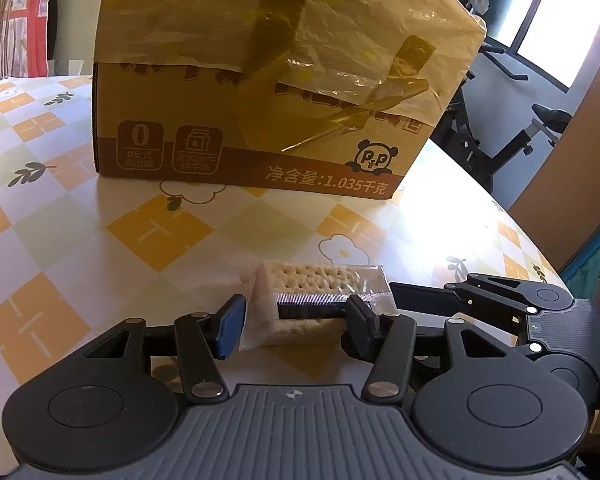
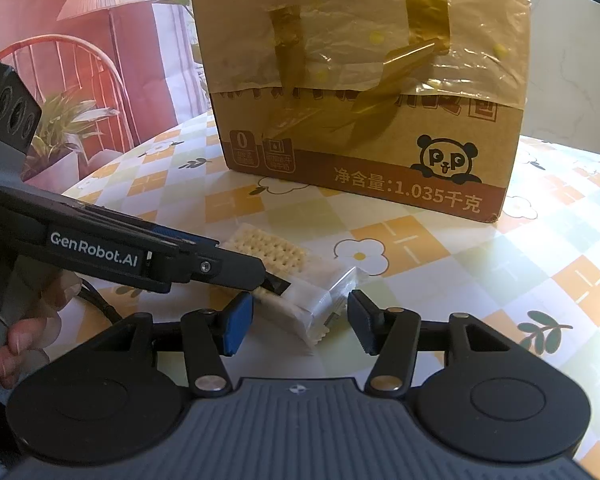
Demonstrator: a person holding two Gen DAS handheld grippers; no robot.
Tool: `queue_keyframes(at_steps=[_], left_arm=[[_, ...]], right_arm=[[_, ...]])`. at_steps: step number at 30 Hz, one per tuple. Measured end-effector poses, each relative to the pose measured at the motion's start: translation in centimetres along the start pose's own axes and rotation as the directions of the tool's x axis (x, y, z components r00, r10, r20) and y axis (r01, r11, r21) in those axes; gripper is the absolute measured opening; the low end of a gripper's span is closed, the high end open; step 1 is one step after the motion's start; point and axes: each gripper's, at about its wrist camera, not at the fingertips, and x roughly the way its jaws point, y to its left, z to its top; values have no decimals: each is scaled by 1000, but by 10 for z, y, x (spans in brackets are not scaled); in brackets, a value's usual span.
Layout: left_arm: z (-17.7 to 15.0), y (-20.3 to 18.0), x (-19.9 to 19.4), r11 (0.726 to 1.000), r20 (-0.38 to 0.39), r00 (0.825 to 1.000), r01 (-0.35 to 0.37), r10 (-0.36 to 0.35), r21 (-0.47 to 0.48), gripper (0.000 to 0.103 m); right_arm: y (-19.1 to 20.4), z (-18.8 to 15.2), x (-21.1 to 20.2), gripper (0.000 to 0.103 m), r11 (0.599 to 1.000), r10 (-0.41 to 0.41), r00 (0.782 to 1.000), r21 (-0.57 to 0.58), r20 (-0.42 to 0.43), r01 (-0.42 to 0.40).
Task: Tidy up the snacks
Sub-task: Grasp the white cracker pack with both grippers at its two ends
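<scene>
A clear-wrapped cracker pack (image 1: 312, 280) lies on the checked tablecloth in front of a brown cardboard snack box (image 1: 268, 80) with a panda logo. In the left wrist view my left gripper (image 1: 296, 322) has its fingers on both sides of the pack, and the jaws look closed on it. In the right wrist view the cracker pack (image 2: 296, 280) sits between my right gripper's (image 2: 298, 320) fingers, which stand apart from it, open. The left gripper (image 2: 268, 276) reaches in from the left and grips the pack. The box (image 2: 360, 92) stands behind.
The round table (image 1: 60, 220) has a yellow, green and white checked cloth. An exercise bike (image 1: 512, 128) stands beyond the table's right edge. A red printed backdrop with lamp and chair (image 2: 80, 40) is at the left. A hand (image 2: 20, 328) holds the left gripper.
</scene>
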Motion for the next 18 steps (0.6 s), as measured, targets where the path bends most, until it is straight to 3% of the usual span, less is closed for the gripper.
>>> queue_keyframes(at_steps=[18], left_arm=[[-4, -6, -9, 999, 33, 999, 1, -2, 40, 56]], right_arm=[[3, -3, -2, 53, 1000, 4, 1000, -22, 26, -3]])
